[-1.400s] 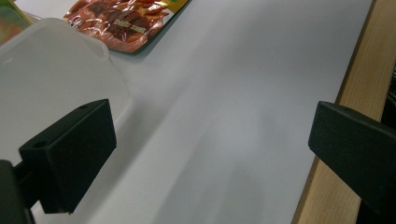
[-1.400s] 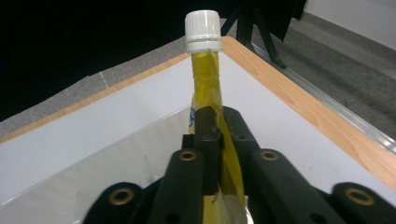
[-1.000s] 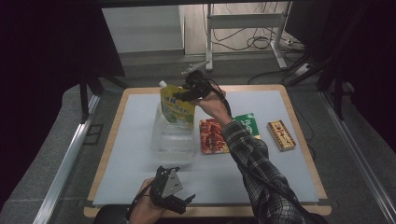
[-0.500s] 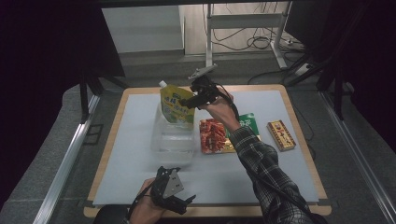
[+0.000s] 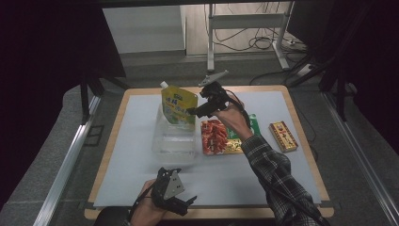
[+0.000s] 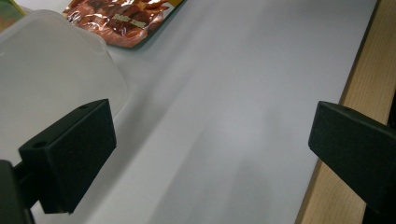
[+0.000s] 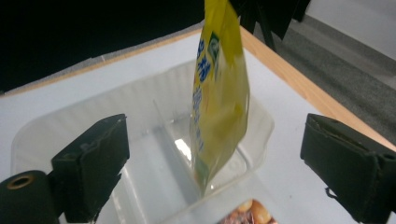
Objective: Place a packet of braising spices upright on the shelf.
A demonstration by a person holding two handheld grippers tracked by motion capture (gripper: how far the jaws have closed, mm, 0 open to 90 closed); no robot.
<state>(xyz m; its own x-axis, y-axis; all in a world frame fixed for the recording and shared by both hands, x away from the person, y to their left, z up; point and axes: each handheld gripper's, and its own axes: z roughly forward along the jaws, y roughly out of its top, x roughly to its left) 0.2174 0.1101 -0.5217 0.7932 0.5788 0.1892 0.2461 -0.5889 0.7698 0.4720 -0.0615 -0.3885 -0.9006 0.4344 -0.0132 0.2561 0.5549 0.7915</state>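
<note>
- The yellow pouch [image 5: 178,106] stands up in the clear tub [image 5: 174,141], at the tub's 12 o'clock end. The tub sits near the middle of the desk [image 5: 141,188].
- The pouch looks soft and bendy, with a shiny skin that may slip. It looks light, though I cannot tell how full it is. It has a small white cap at its top corner.
- I think the best place to hold it is the flat top edge, near the cap. A squeeze low down could push it out of shape or tip it over.
- The tub looks thin and light, so a bump may slide it.
- The right gripper [image 5: 196,111] is at 3 o'clock from the pouch, just beside it. Its fingers have just been opening. They stand wide apart now, and in the right gripper view the pouch stands free, farther off between them. Nothing is held.
- The right arm, in a checked sleeve, reaches far over the desk, above the red snack pack [image 5: 217,136].
- The left gripper [image 5: 186,205] rests at the 6 o'clock edge of the desk, fingers wide open and empty.
</note>
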